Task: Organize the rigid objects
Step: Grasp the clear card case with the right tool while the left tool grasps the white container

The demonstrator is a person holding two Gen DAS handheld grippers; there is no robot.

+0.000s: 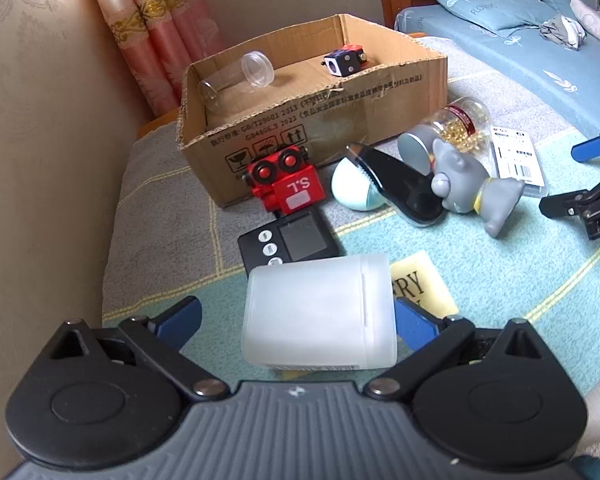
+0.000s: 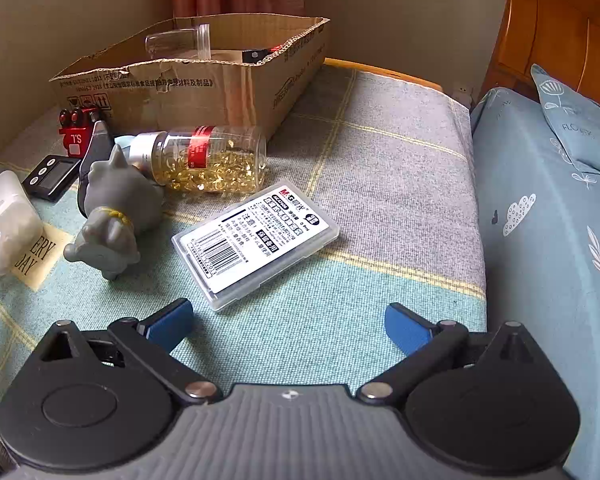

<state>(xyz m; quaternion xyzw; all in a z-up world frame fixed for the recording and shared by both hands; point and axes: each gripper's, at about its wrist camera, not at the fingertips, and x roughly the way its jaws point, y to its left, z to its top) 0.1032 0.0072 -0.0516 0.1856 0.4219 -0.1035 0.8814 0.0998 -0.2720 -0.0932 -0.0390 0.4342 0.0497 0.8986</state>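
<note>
A frosted white plastic box [image 1: 318, 312] lies between the fingers of my left gripper [image 1: 296, 320], which is open around it; the left finger stands clear of it. It also shows in the right wrist view [image 2: 6, 220]. My right gripper [image 2: 288, 322] is open and empty, just short of a flat clear case with a barcode label [image 2: 256, 240]. A cardboard box [image 1: 312, 128] at the back holds a clear tube [image 1: 236, 76] and a dark dice-like cube [image 1: 342, 62]. The right gripper shows at the edge of the left wrist view [image 1: 580, 184].
On the checked cloth lie a red toy [image 1: 284, 182], a black timer [image 1: 288, 242], a grey cat figure [image 1: 472, 188], a black clip over a pale ball [image 1: 396, 182], and a jar of gold pills [image 2: 208, 158]. A bed with blue bedding [image 2: 540, 220] is on the right; a wall is on the left.
</note>
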